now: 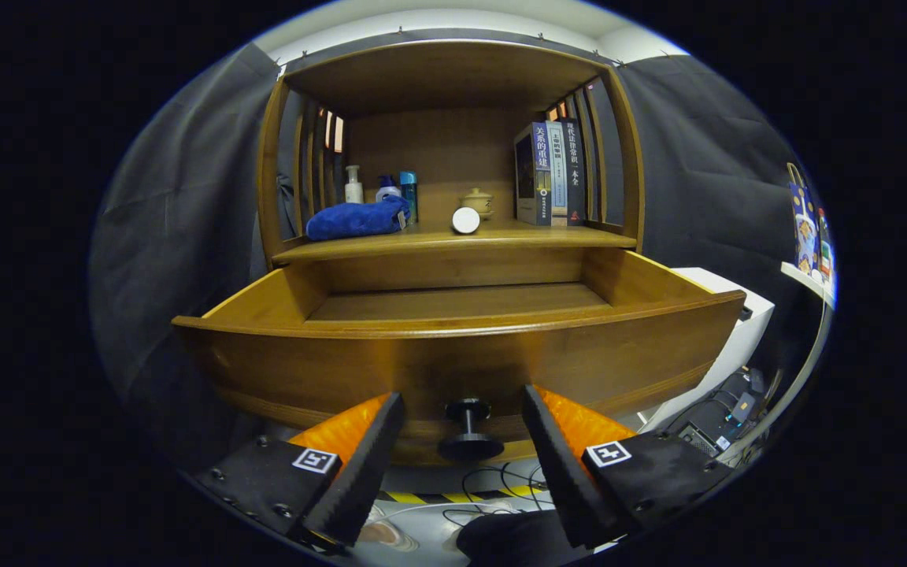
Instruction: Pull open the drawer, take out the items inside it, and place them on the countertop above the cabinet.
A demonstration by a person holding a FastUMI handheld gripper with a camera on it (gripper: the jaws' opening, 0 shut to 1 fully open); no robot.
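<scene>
Gripper (463,457) fingers stand apart, one either side of the black knob (465,431) on the drawer (453,358) front, touching neither side of it. Drawer is pulled well out from the cabinet; its visible floor looks bare, though the near part behind the front panel is hidden, so contents cannot be confirmed. On the surface (438,240) above lie a blue cloth (357,219), three bottles (381,187) behind it, a white round item (466,220), a small lidded pot (477,201) and upright books (552,173) at the right. Judgement: the pull appears done or nearly so, and the step in hand is releasing the knob and going in for the contents. Recommended: back straight off the knob without nudging the drawer shut, rise over the front panel, and look down into the hidden near strip before committing to a grasp. Free room on the surface lies between cloth and books.
</scene>
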